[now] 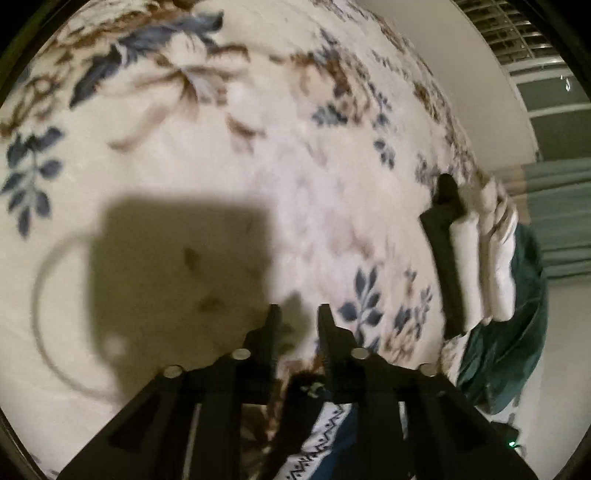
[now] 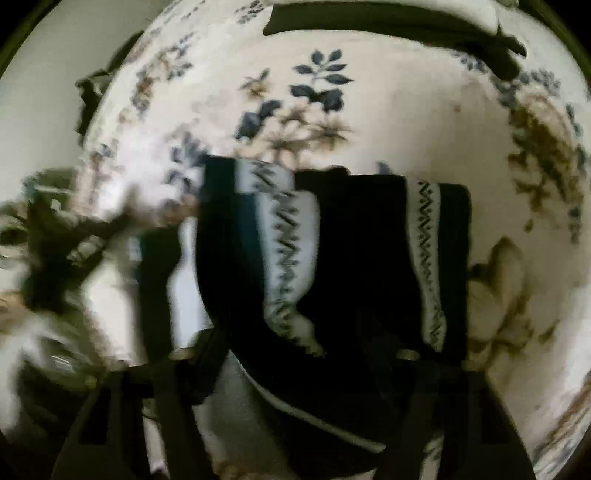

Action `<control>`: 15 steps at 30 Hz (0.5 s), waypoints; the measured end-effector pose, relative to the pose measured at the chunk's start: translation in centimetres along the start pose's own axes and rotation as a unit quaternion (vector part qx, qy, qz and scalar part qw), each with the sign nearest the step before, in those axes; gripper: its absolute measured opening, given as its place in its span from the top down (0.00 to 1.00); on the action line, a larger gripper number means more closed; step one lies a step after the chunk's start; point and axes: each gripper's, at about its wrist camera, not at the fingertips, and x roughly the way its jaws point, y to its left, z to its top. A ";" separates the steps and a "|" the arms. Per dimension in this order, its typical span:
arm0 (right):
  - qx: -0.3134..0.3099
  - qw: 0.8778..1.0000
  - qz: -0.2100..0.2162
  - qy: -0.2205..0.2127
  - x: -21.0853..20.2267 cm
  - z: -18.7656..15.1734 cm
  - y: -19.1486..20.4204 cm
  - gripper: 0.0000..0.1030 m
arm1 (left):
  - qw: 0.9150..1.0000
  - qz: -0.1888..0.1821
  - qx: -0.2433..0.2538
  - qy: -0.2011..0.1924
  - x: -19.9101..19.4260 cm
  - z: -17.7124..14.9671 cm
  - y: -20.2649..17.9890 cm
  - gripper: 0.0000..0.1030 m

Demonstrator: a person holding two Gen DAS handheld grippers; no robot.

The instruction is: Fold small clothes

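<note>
A dark navy garment with white zigzag-patterned bands (image 2: pixel 354 258) drapes in front of the right wrist camera above the floral bedspread (image 2: pixel 369 110). It covers my right gripper's fingers, so their state is hidden. A corner of the same garment (image 1: pixel 325 439) shows under my left gripper (image 1: pixel 298 314), whose fingers stand a narrow gap apart with nothing between the tips, just above the bedspread (image 1: pixel 258 147).
A pile of folded black, cream and green clothes (image 1: pixel 480 266) lies at the bed's right edge. A folded black and white piece (image 2: pixel 388 26) lies at the far side of the bed. A dark cloth (image 2: pixel 92 92) hangs at the left edge.
</note>
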 end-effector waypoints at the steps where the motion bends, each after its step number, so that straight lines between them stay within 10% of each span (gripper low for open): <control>1: 0.008 1.000 -0.006 -0.016 -0.3 -0.4 -0.8 0.90 | 1.000 0.003 0.010 0.003 -0.4 0.0 -0.4 0.58; 5: 0.140 0.985 -0.067 -0.081 -4.1 -2.6 -9.2 0.90 | 0.998 0.005 0.056 0.035 -0.5 -1.8 -1.9 0.47; 9: 0.268 0.959 -0.088 -0.034 -4.4 -5.4 -18.3 0.83 | 0.994 0.011 0.071 0.079 1.6 -4.2 -2.5 0.47; 13: 0.291 0.954 0.024 -0.068 -6.0 -8.2 -19.3 0.73 | 0.991 0.025 0.077 0.103 3.7 -5.9 -2.9 0.47; 15: 0.232 0.966 0.090 -0.071 -6.3 -8.3 -16.1 0.46 | 0.990 0.029 0.087 0.104 3.9 -6.3 -3.3 0.47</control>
